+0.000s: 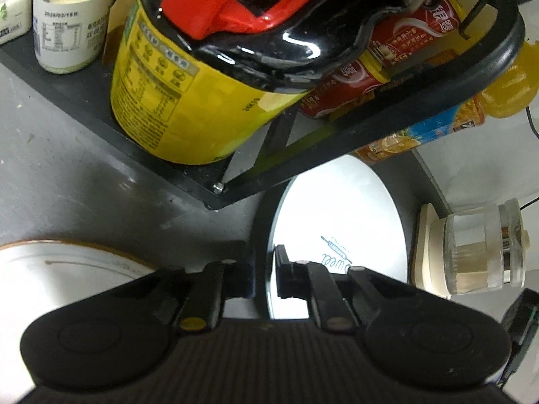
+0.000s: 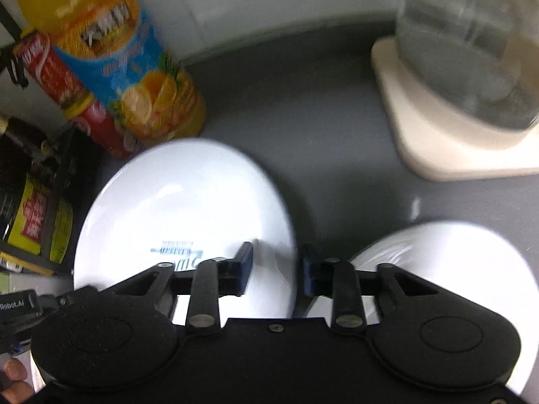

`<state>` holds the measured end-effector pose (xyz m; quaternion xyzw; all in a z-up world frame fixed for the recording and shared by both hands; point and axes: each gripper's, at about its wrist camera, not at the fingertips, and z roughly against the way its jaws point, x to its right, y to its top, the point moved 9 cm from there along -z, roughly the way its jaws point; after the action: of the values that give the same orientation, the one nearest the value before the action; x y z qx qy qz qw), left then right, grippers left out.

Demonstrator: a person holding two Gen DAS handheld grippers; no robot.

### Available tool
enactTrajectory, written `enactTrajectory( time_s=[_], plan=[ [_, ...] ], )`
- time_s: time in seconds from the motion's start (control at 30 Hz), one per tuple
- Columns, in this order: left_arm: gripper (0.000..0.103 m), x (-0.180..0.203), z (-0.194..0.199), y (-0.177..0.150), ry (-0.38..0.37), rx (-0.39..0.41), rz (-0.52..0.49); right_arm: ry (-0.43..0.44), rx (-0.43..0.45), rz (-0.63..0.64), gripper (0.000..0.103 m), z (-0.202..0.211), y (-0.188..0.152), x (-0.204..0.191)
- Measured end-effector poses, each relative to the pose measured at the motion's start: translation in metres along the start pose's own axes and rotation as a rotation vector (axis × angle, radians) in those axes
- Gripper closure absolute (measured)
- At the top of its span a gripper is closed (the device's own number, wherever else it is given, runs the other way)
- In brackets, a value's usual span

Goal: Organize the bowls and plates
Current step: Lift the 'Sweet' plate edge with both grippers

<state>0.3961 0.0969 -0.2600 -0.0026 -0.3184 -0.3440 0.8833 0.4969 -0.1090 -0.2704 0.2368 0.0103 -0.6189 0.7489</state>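
Plate (image 1: 340, 215) rim sits clenched in left tool (image 1: 264, 276); right tool (image 2: 274, 269) straddles it, unclenched.

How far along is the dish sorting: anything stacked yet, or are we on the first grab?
Nothing looks stacked yet. In hand: both grippers are at the printed white plate; the left gripper has closed on its rim, while the right gripper straddles the opposite edge, pads not visibly pressing. Left: the brown-rimmed dish and the other white dish sit apart on the counter.
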Motion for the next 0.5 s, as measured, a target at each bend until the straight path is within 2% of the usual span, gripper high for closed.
enactTrajectory(
  time_s=[0.13,0.23,0.33,0.4,0.5],
  plan=[
    [0.1,0.001,-0.001,-0.001,-0.007,-0.004,0.016,0.011,0.027,0.007,0.082,0.001,-0.002,0.0],
    [0.1,0.0,0.002,0.001,0.0,0.002,0.008,0.061,0.017,-0.042,0.087,0.006,-0.003,0.004],
    [0.1,-0.002,0.011,0.007,0.002,0.022,0.009,0.091,0.034,-0.023,0.091,0.017,-0.005,-0.001],
    [0.1,-0.004,0.016,0.01,0.013,0.035,0.004,0.141,0.04,-0.041,0.095,0.024,-0.006,-0.003],
    [0.1,-0.005,0.022,0.013,0.007,0.038,0.005,0.177,0.064,-0.023,0.096,0.035,-0.007,-0.009]
  ],
)
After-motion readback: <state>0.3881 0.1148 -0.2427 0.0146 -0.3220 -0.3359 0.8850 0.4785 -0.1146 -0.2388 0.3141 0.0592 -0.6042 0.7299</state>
